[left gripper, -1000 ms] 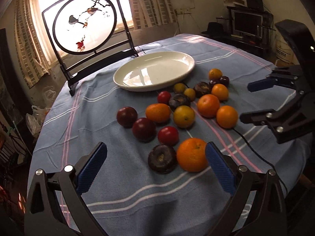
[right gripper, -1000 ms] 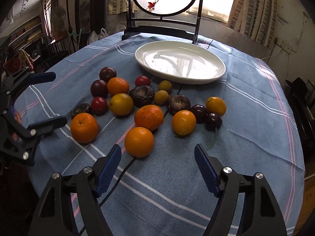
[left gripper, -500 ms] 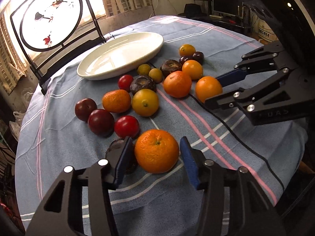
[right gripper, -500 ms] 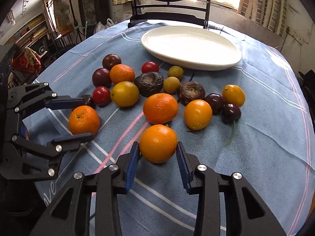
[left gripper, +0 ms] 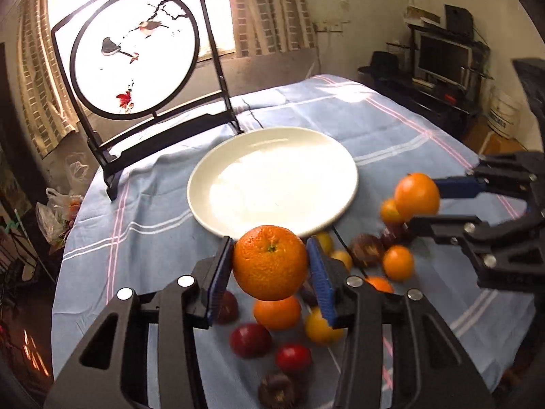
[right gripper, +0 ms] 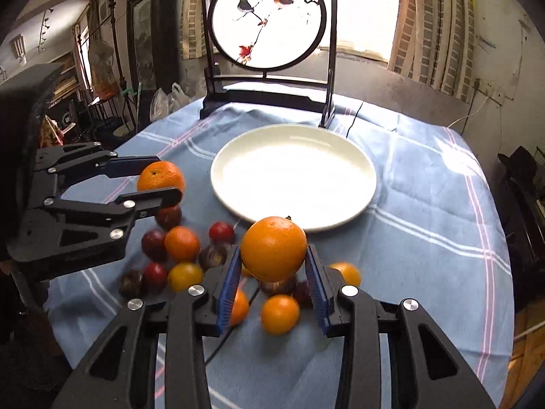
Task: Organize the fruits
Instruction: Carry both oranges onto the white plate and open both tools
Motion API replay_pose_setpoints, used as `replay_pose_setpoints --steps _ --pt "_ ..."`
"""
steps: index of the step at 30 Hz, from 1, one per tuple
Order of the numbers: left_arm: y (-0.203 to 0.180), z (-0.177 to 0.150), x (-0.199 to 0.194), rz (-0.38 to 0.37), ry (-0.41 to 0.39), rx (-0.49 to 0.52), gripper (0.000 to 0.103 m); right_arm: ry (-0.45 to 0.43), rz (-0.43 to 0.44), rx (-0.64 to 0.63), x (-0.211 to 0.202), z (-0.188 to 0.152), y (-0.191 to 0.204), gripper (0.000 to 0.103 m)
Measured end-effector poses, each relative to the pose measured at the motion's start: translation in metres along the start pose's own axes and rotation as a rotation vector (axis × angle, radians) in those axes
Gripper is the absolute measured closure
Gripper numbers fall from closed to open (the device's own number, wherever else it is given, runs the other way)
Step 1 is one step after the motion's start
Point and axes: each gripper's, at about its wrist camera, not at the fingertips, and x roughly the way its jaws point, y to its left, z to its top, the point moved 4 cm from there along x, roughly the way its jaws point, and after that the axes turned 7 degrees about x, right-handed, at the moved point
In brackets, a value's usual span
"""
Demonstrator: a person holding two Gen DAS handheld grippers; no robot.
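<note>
My left gripper [left gripper: 269, 243] is shut on a large orange [left gripper: 270, 262] and holds it in the air, just short of the white plate [left gripper: 196, 201]. My right gripper [right gripper: 272, 250] is shut on a second orange [right gripper: 273, 248], also lifted in front of the plate [right gripper: 218, 187]. Each wrist view shows the other gripper with its orange: the right gripper [left gripper: 424, 201] at the right edge, the left gripper [right gripper: 163, 180] at the left. Several loose fruits [right gripper: 182, 243] lie below on the blue cloth: oranges, red tomatoes, dark plums and brown wrinkled fruits. Nothing lies on the plate.
A round painted screen on a black stand [left gripper: 133, 54] rises behind the plate at the far table edge. A black cable [right gripper: 218, 344] runs across the cloth among the fruits. Shelves with a monitor [left gripper: 442, 58] stand beyond the table on the right.
Both grippers went from open over the fruits to shut on one orange each. Both have since lifted their oranges off the cloth and carried them toward the plate.
</note>
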Motion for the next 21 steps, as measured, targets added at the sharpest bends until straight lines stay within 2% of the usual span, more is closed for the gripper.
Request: replay_pose_setpoints --steps 4,9,14,21 --pt "0.028 0.035 0.055 0.042 0.067 -0.085 0.06 -0.012 0.015 0.049 0.033 0.04 -0.016 0.064" --pt "0.036 0.038 0.109 0.065 0.165 -0.082 0.06 0.05 -0.012 0.082 0.086 0.06 -0.036 0.064" --pt "0.037 0.032 0.127 0.059 0.179 -0.062 0.059 0.103 -0.017 0.088 0.124 0.071 -0.044 0.064" --pt "0.044 0.032 0.139 0.081 0.178 -0.066 0.058 0.14 -0.001 0.063 0.146 0.074 -0.036 0.062"
